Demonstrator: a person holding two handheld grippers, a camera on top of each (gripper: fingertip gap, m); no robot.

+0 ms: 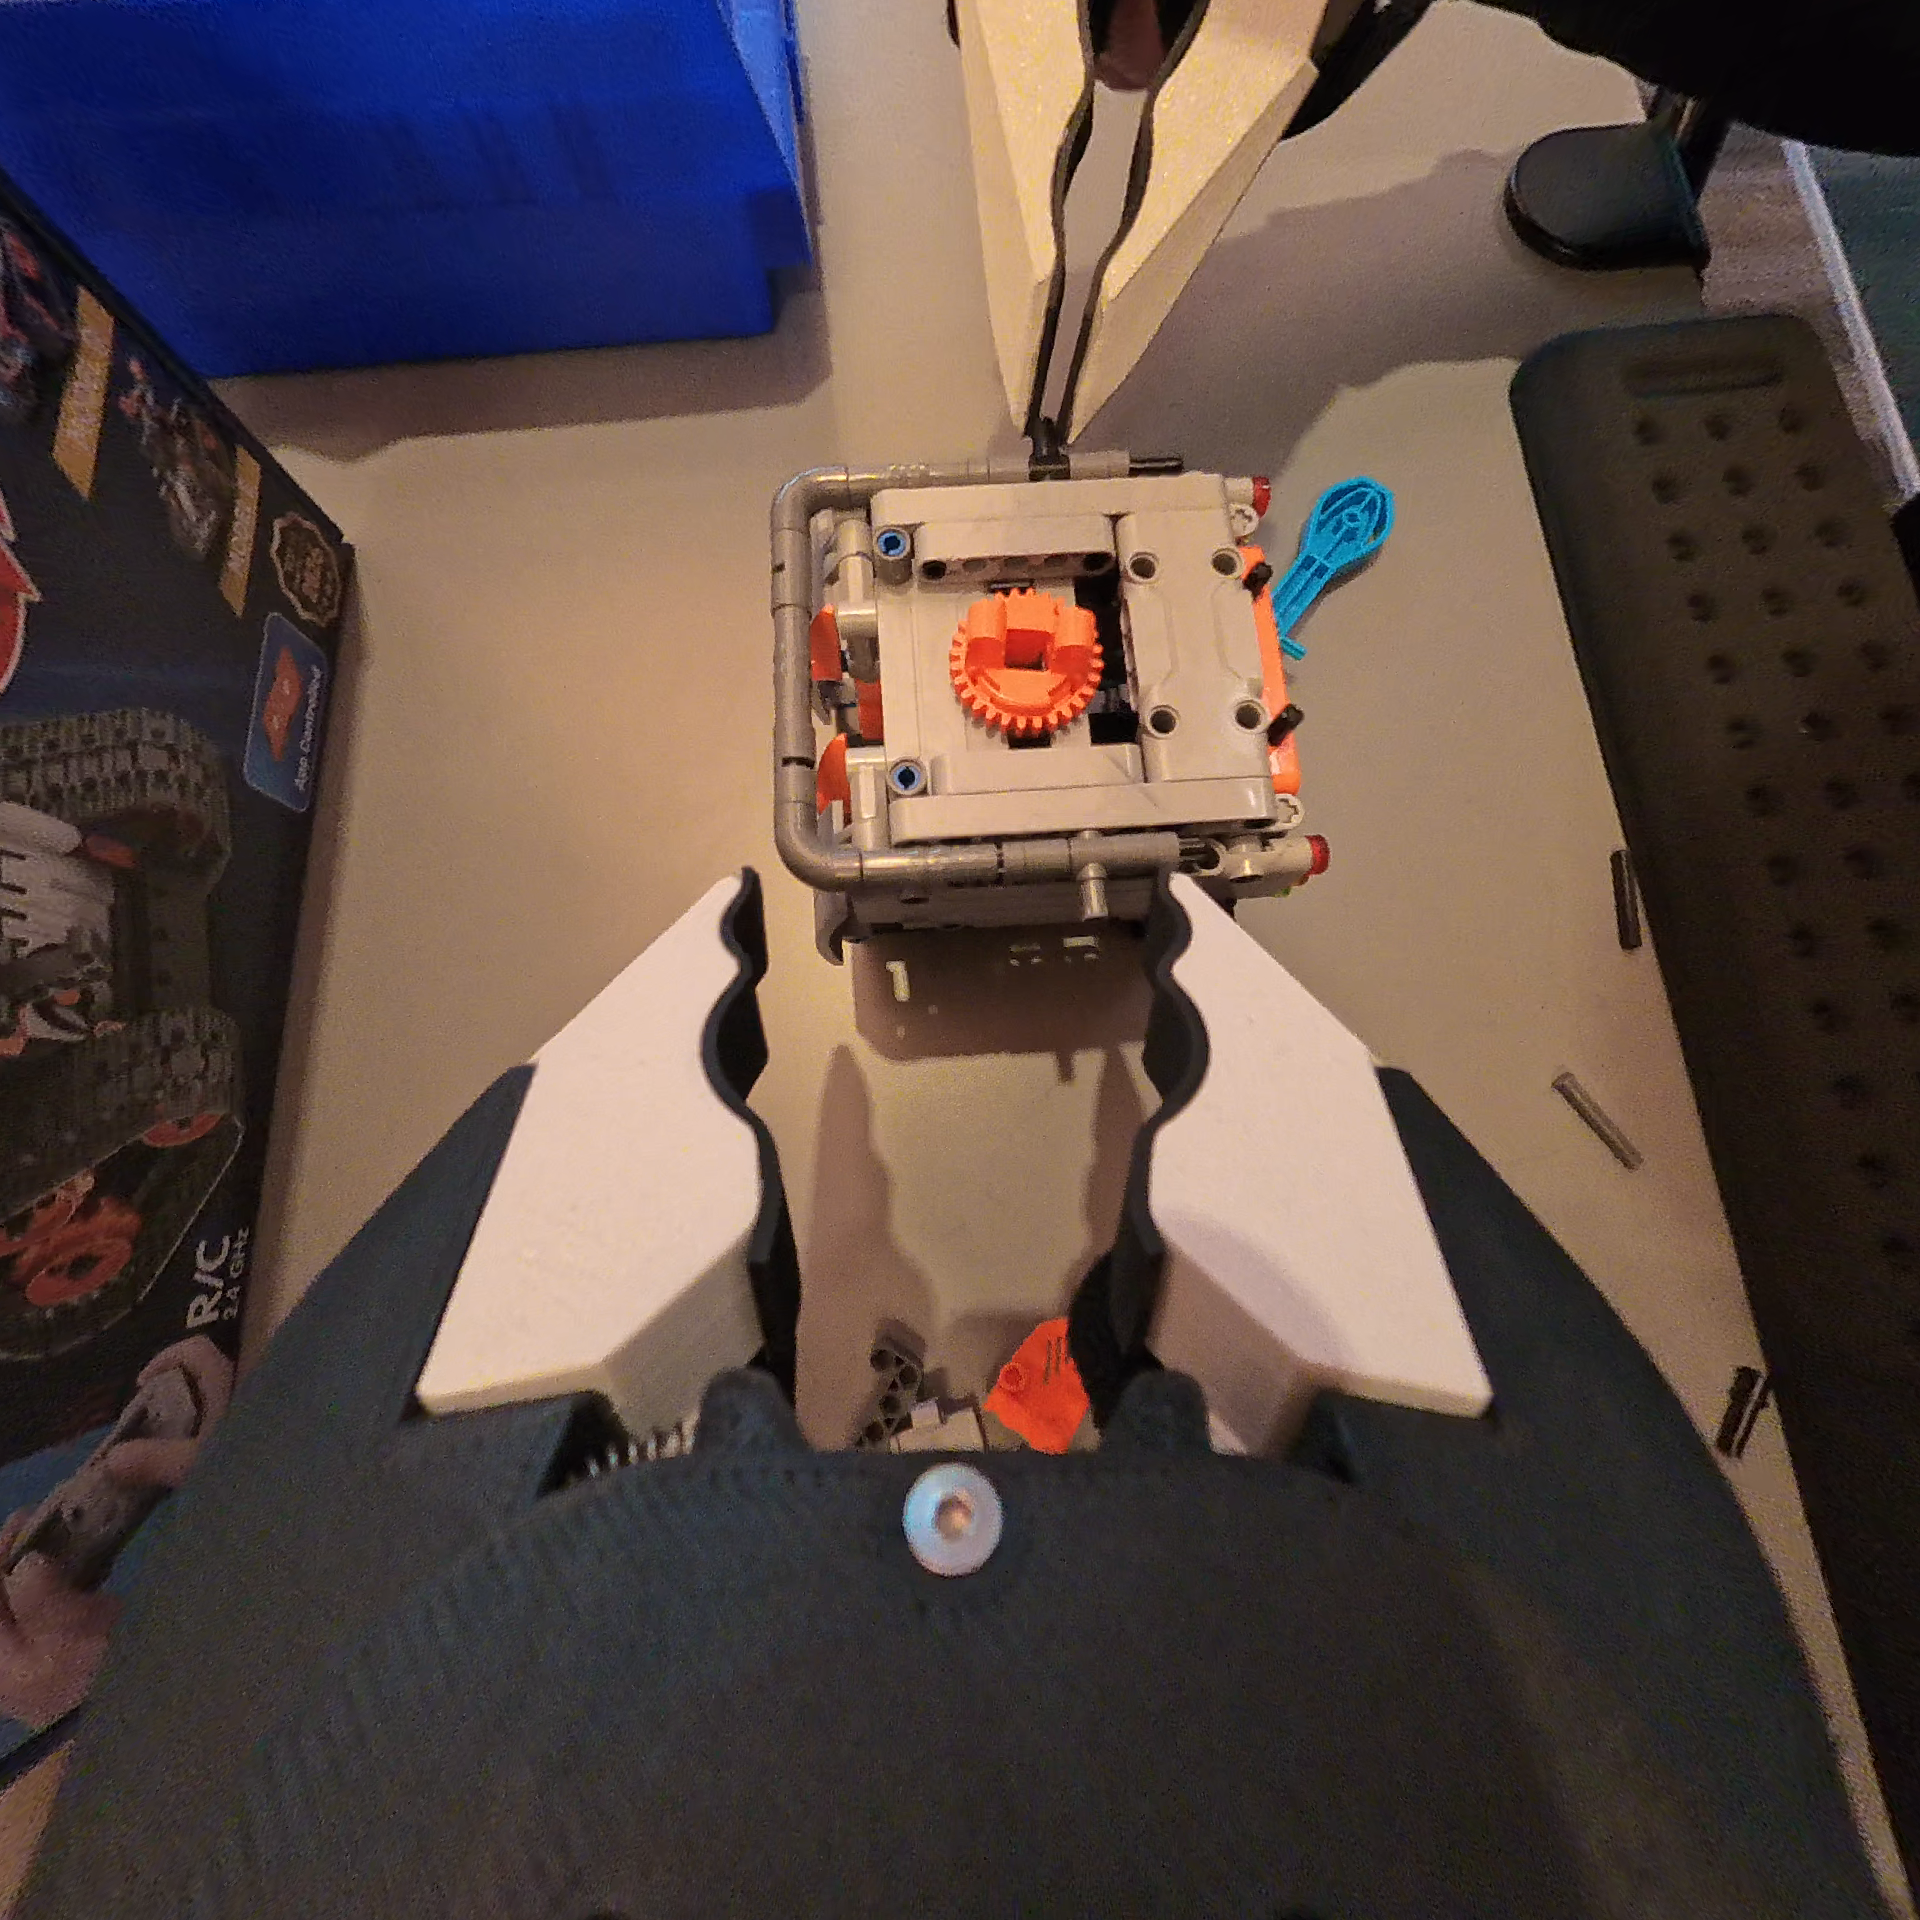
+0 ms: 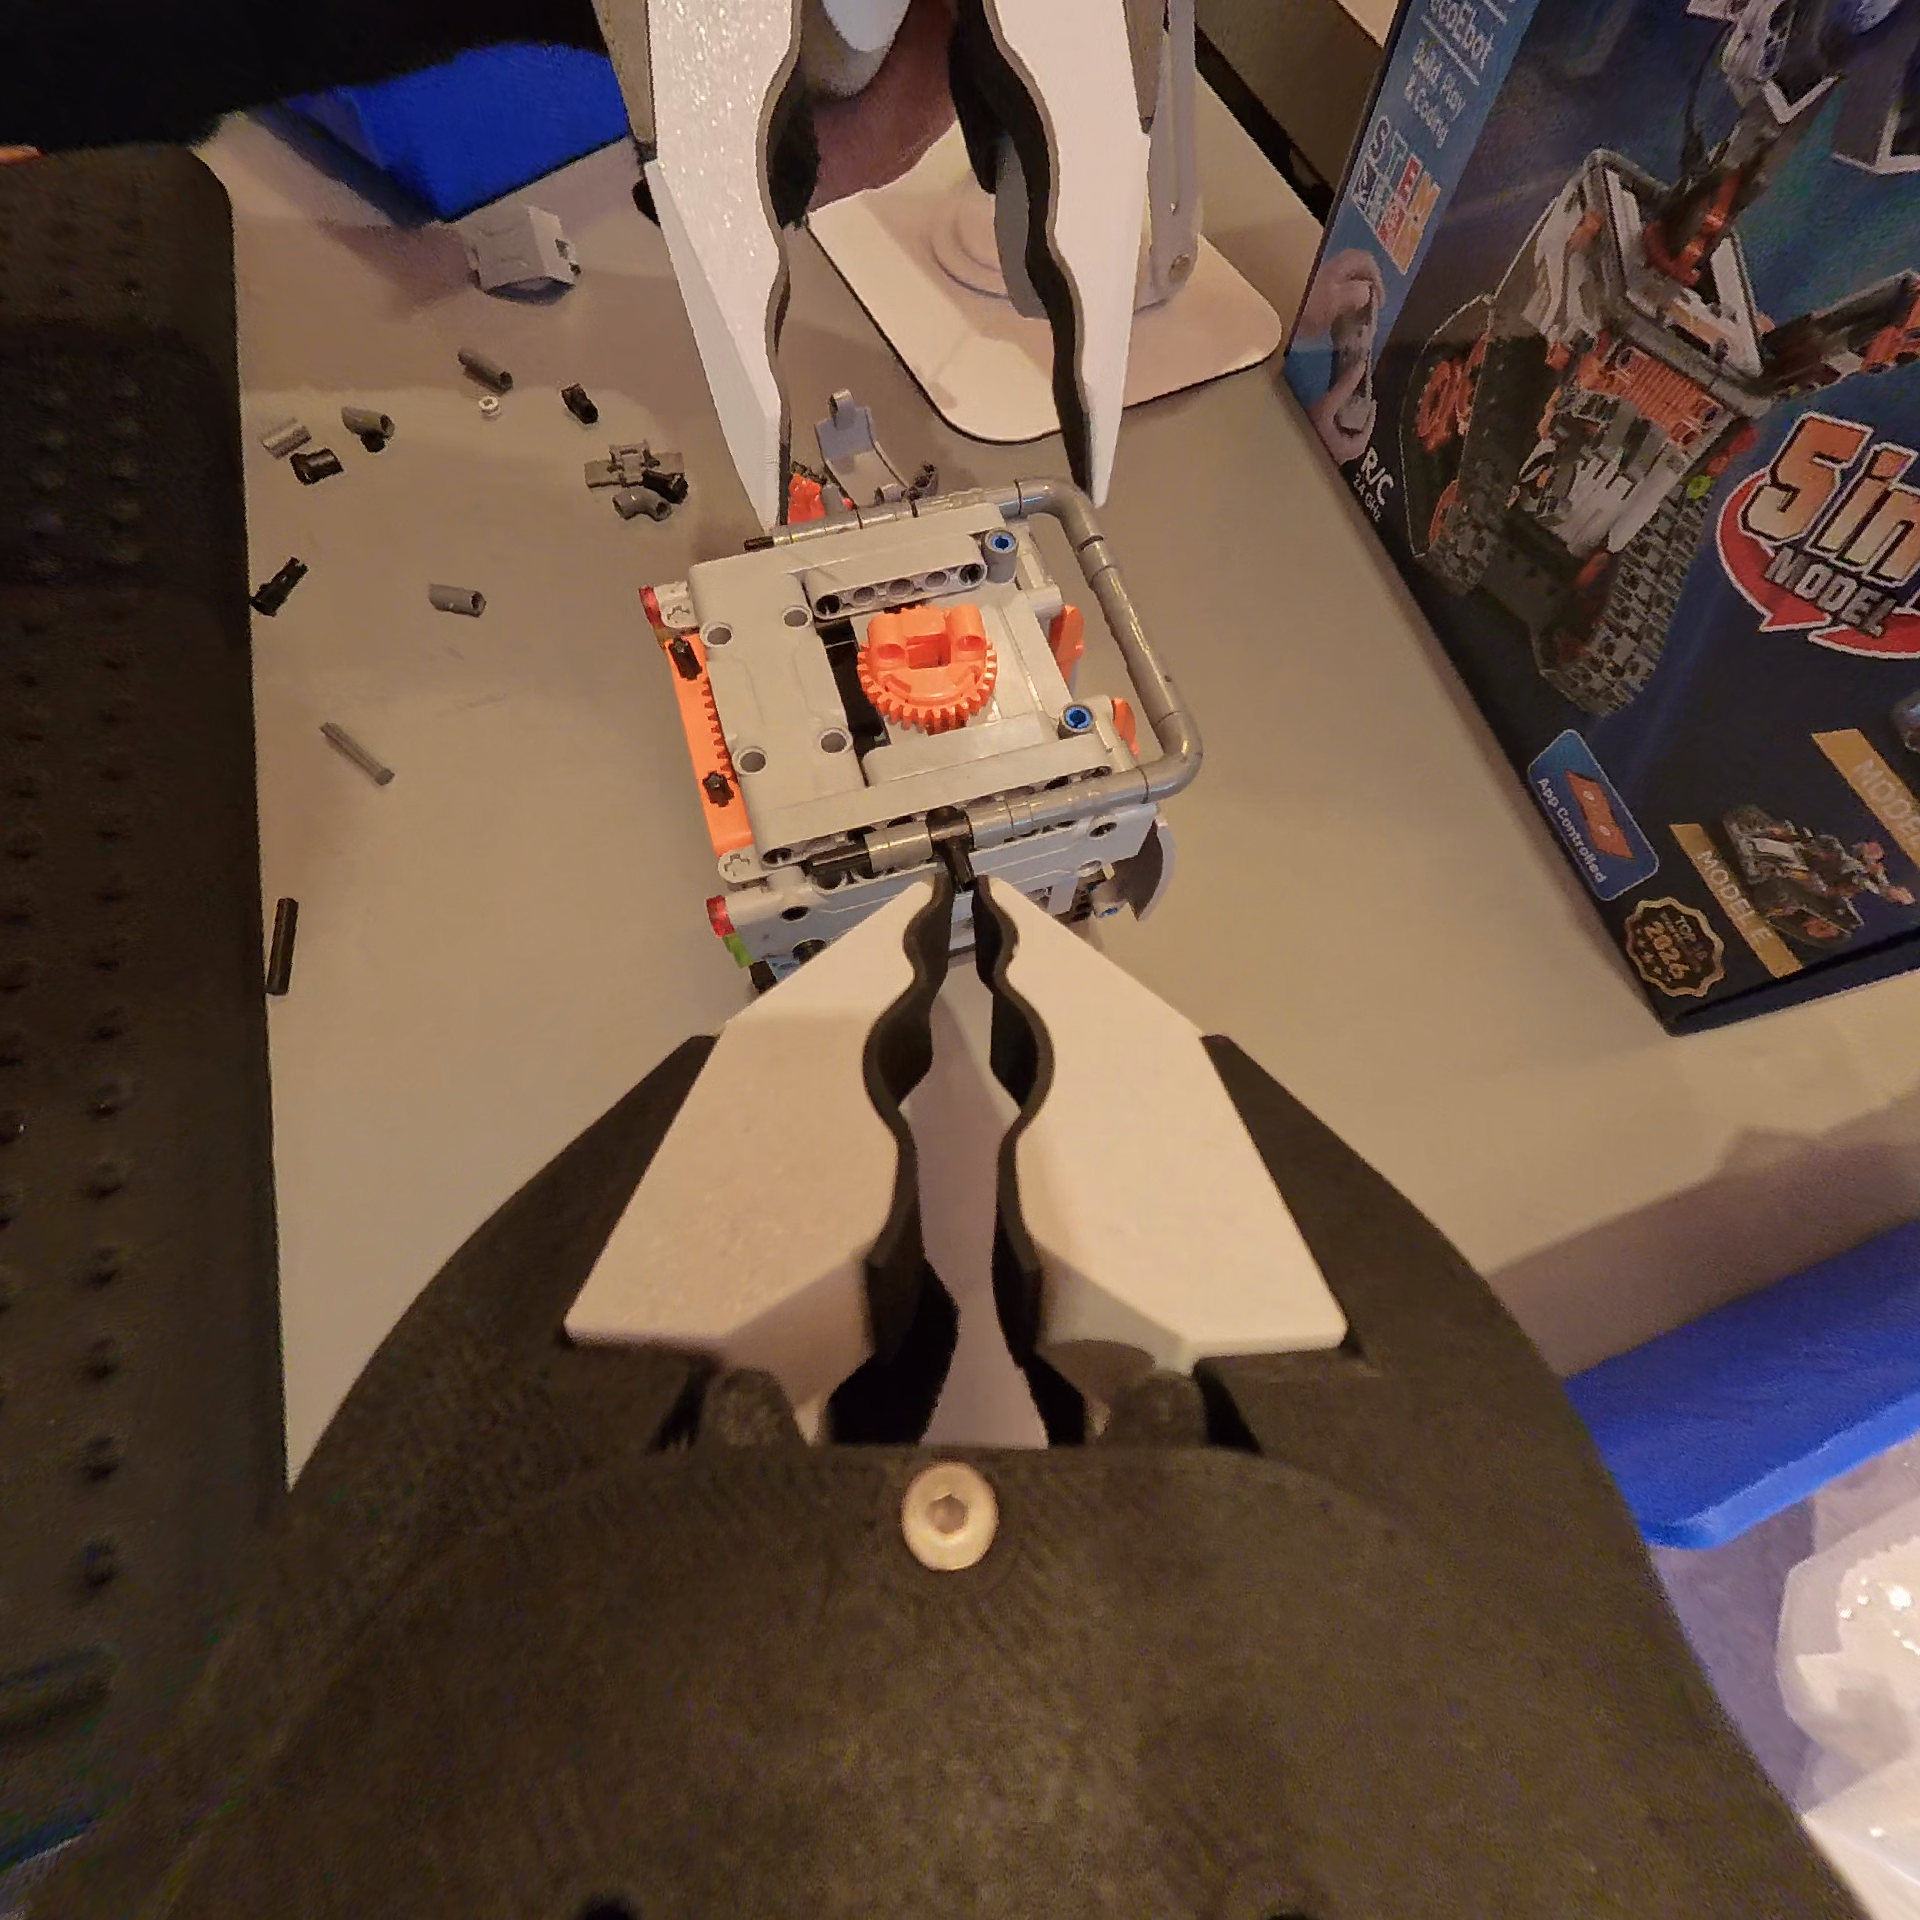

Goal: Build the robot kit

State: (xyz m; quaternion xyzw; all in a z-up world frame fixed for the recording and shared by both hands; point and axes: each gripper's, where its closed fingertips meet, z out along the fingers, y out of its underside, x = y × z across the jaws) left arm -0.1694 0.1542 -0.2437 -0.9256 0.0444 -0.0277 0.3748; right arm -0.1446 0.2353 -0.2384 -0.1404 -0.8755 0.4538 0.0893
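Note:
A grey block-built model [image 1: 1029,821] with an orange gear [image 1: 1023,660] on top stands on the pale table [image 1: 520,727]. My left gripper [image 1: 961,902] is open, and its fingers straddle the model's near lower end. The right finger is at the model's corner and the left finger stands a little apart. My right gripper [image 2: 956,891] is shut on a small black pin [image 2: 951,847] at the model's [image 2: 914,727] top edge, on the side opposite the left gripper. In the left wrist view the right gripper [image 1: 1049,442] reaches in from above. In the right wrist view the left gripper [image 2: 935,494] shows open at the far side.
A printed toy box [image 1: 135,831] [image 2: 1662,520] stands beside the model. A blue bin [image 1: 416,177] sits behind. A black perforated mat [image 1: 1745,831] [image 2: 114,831] lies along one side. A blue tool [image 1: 1335,551], loose small parts [image 2: 623,468], a grey axle [image 2: 355,753] and a white stand base [image 2: 1039,312] lie nearby. The left gripper's tips are roughly 10 centimeters from the right gripper's.

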